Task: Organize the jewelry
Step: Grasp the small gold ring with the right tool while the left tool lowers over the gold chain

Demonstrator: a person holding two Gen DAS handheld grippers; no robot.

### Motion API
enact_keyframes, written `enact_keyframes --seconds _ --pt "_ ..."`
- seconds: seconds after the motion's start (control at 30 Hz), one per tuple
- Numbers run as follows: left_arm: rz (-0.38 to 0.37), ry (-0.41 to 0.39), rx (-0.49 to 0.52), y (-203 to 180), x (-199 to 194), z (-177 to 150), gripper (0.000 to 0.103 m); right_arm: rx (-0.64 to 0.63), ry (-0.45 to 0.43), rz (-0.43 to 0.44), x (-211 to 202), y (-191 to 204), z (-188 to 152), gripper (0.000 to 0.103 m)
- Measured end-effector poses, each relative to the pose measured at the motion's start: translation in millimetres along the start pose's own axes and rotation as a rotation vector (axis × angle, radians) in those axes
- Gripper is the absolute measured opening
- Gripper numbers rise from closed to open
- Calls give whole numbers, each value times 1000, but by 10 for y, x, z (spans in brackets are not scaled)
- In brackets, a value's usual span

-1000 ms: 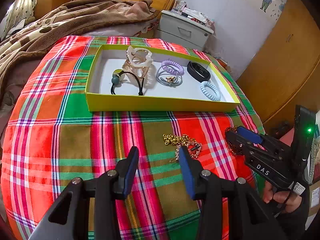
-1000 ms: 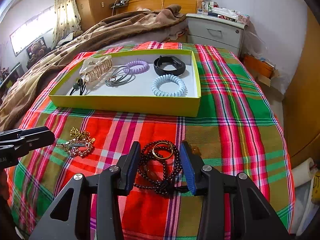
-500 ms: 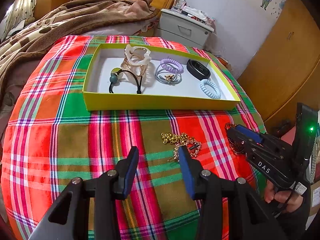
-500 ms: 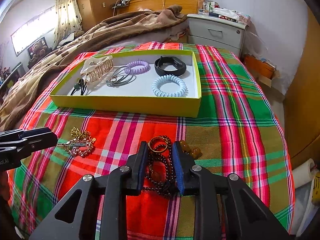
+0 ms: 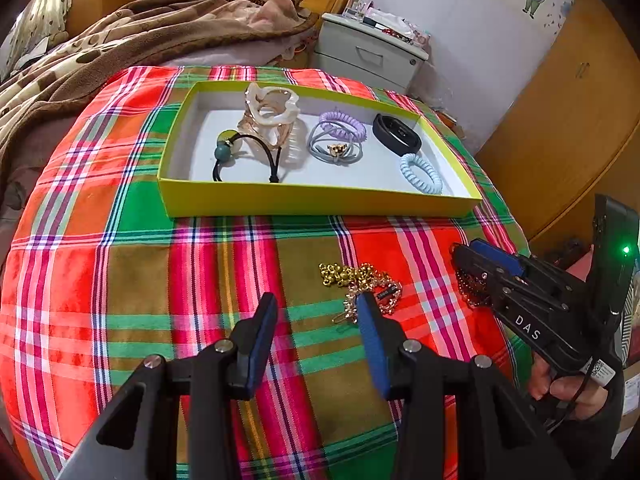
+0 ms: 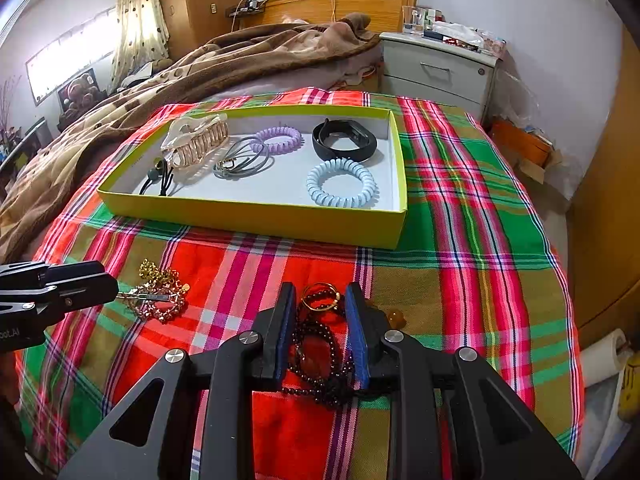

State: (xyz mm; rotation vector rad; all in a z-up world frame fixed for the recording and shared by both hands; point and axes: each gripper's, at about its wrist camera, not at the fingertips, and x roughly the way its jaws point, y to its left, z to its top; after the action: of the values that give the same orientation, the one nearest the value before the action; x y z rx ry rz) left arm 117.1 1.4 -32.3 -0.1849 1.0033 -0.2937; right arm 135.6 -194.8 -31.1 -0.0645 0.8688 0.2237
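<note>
A dark bead bracelet (image 6: 316, 344) with a gold ring (image 6: 320, 298) lies on the plaid cloth, and my right gripper (image 6: 320, 292) is shut on it, pads pressing the bunched beads from both sides. In the left wrist view the right gripper (image 5: 464, 252) sits low at the right over those beads. My left gripper (image 5: 316, 304) stands open above the cloth with nothing between its fingers. A tangle of gold chain jewelry (image 5: 360, 280) lies just beyond its right finger. The yellow box (image 5: 312, 202) behind holds a hair claw (image 5: 272, 120), coil ties and a black band (image 5: 396, 134).
Amber beads (image 6: 394, 317) lie just right of the right gripper. A brown blanket (image 6: 240, 56) covers the bed behind the box. A grey nightstand (image 6: 440, 68) stands at the back right and a wooden wardrobe (image 5: 560, 100) on the right. The cloth drops off at the right edge.
The right gripper's jaws came together on the dark bead bracelet and squeezed it into a narrow bunch. The left gripper stayed open and in place.
</note>
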Motion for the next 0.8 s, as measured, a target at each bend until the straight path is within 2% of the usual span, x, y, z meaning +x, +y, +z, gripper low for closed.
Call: enact_keyframes --seconds 0.13,0.33,0.8 --pt "3 6 6 -25 10 -11 43 -4 -2 8 1 7 -2 21" --pt "10 17 9 -59 34 -19 43 -17 9 41 24 12 14 21" --pt "23 35 25 -122 88 -16 43 -44 16 32 87 69 57 22"
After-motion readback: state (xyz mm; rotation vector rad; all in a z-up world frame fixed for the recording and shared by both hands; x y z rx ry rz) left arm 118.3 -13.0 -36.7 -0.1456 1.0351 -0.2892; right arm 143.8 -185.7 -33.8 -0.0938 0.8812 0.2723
